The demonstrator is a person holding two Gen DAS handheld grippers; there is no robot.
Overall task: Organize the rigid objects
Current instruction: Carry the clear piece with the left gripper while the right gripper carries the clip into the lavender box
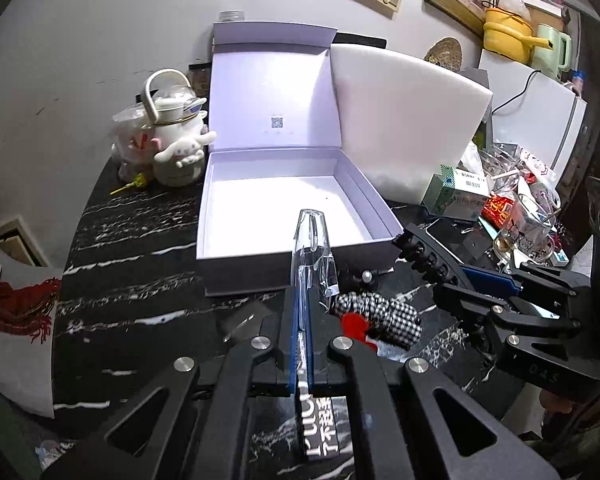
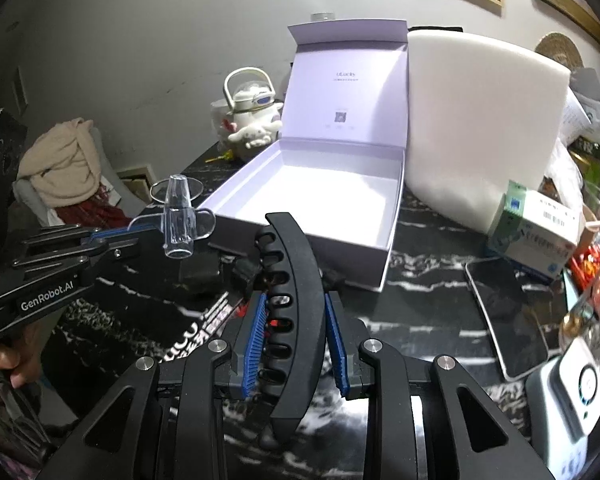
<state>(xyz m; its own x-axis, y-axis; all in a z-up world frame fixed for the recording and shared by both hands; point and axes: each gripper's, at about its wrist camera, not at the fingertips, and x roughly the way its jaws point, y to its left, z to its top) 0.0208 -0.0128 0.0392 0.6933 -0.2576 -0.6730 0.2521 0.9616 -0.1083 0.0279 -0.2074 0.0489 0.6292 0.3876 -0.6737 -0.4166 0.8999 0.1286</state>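
Note:
My left gripper [image 1: 300, 304] is shut on a clear plastic piece [image 1: 313, 248] that sticks out past its blue pads, just short of the front wall of an open lilac box [image 1: 240, 258]. In the right wrist view the same left gripper [image 2: 112, 240] holds the clear piece [image 2: 178, 224] above the table, left of the box [image 2: 352, 254]. My right gripper [image 2: 294, 308] is shut on a curved black hair clip [image 2: 296, 280] with a row of slots. From the left wrist view the right gripper [image 1: 496, 292] and the clip [image 1: 428, 256] hang near the box's right front corner. The box's inside is bare.
A white foam block [image 1: 404, 120] leans beside the box's lid. A white cartoon teapot [image 1: 176, 136] stands left of it. A checkered cloth item [image 1: 380, 316] and a black booklet [image 1: 320, 428] lie on the black marble table. At the right are a phone [image 2: 504, 312], a medicine box [image 2: 536, 236] and glassware.

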